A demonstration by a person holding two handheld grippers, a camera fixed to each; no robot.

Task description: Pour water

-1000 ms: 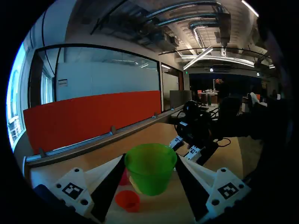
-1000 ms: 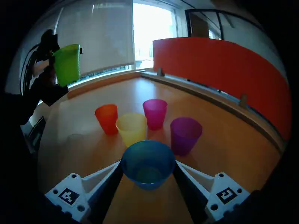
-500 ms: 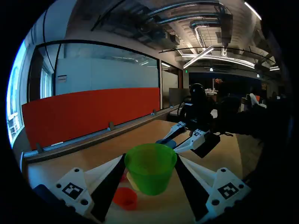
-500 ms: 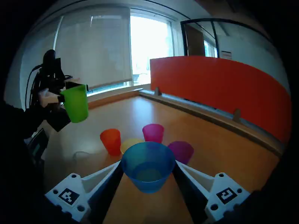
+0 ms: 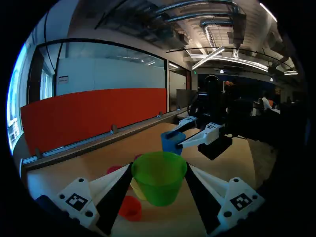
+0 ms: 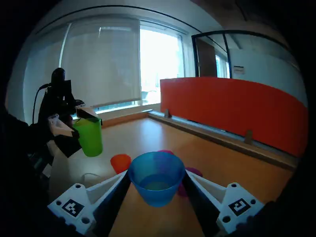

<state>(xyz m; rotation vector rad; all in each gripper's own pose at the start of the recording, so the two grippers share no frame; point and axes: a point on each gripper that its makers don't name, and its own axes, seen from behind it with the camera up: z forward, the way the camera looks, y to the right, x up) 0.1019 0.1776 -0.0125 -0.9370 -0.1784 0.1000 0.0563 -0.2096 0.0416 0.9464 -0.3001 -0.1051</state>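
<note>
While left tongs (image 5: 158, 168) clamp green cup (image 5: 159, 186), right tongs (image 6: 157, 174) clamp blue cup (image 6: 157, 191), coded square markers (image 5: 76, 201).

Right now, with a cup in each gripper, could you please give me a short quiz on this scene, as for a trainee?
1. True or false: the left gripper holds the green cup upright.
2. Which cup is between the fingers of the right gripper? A. orange B. blue C. yellow
3. Fill the blank: in the right gripper view, the orange cup stands on the ____.
Key: 1. true. 2. B, the blue cup. 3. table.
</note>
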